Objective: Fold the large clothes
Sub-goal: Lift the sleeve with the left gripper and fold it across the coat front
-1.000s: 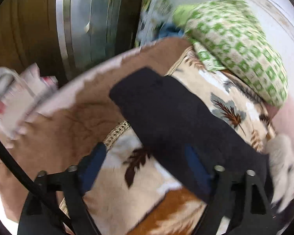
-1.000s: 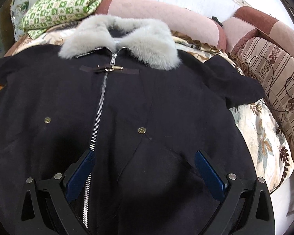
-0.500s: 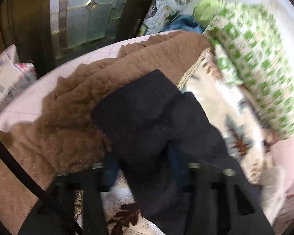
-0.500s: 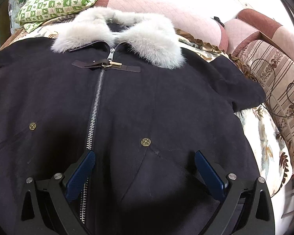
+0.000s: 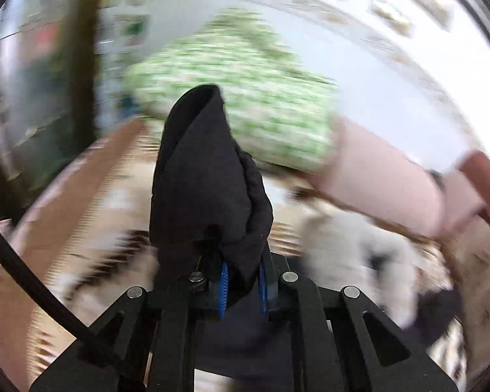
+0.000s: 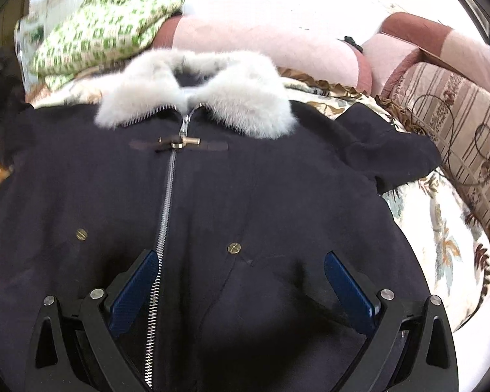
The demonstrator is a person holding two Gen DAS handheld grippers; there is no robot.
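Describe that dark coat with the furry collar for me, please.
The coat is dark, soft-looking cloth lying front-up and spread on a floral cover. It has a pale grey fur collar, a closed silver zipper, a toggle clasp and brass snaps. The left tool pinches one sleeve; the open right tool hangs over the chest.

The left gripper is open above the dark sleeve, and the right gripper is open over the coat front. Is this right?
Not quite. In the left wrist view the left gripper is shut on the dark sleeve. The right gripper is indeed open over the coat front.
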